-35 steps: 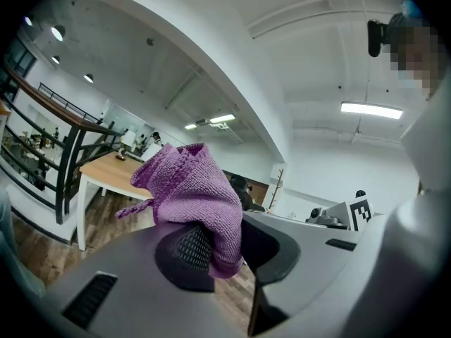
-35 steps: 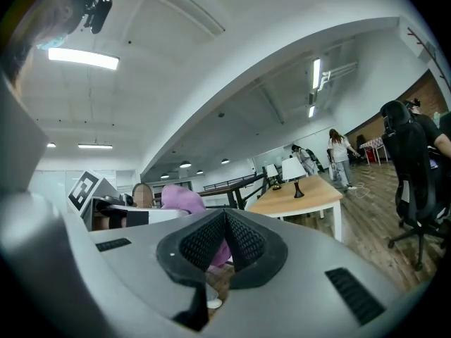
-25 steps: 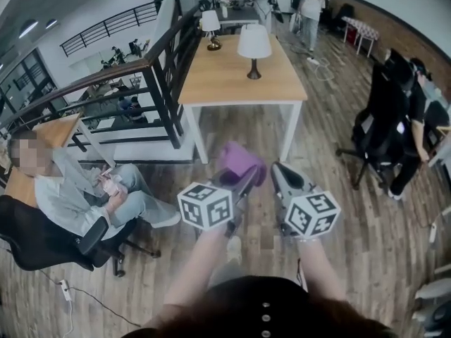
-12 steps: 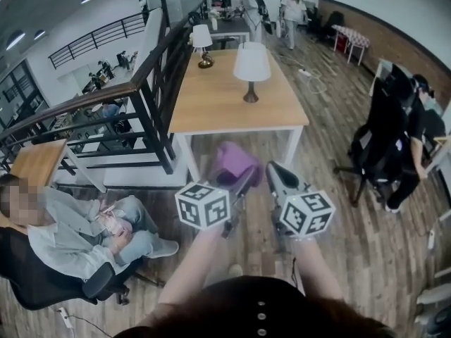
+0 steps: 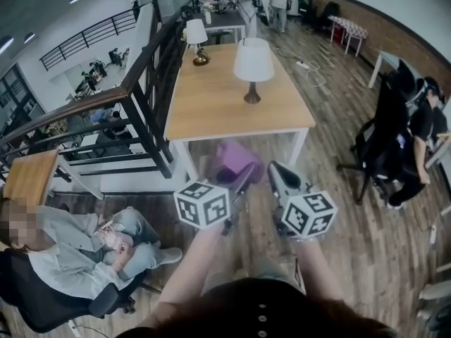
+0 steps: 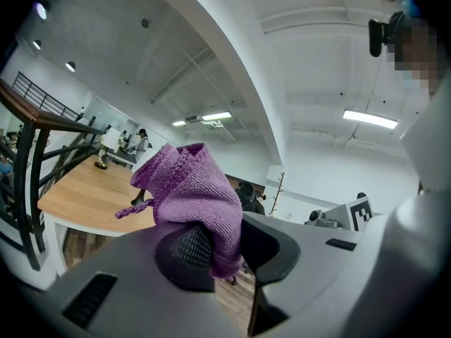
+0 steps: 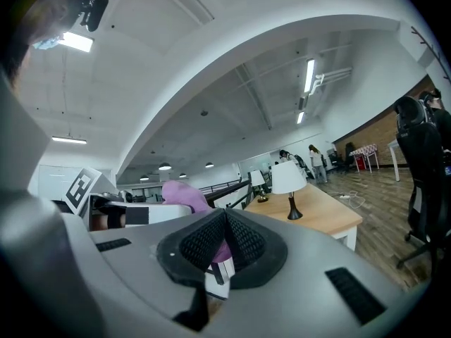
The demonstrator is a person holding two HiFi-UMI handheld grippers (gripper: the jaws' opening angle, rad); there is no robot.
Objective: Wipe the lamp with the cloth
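A white-shaded lamp (image 5: 253,65) on a dark stem stands on a wooden table (image 5: 232,111) ahead of me; in the right gripper view the lamp (image 7: 289,182) shows at mid right. My left gripper (image 5: 243,176) is shut on a purple cloth (image 5: 236,162), held up short of the table's near edge. In the left gripper view the cloth (image 6: 187,189) bunches up from between the jaws of the left gripper (image 6: 224,248). My right gripper (image 5: 275,169) is beside it, jaws shut with nothing in them; the right gripper (image 7: 225,220) has its pads together, and the cloth (image 7: 184,192) shows behind them.
A second lamp (image 5: 195,37) stands at the table's far left. A dark stair railing (image 5: 141,83) runs along the table's left. A person sits in a chair (image 5: 77,248) at lower left. A black office chair (image 5: 386,139) and a seated person are to the right.
The view has moved toward the table, so the lamp and table look nearer. Both grippers keep their places relative to me, the cloth still held.
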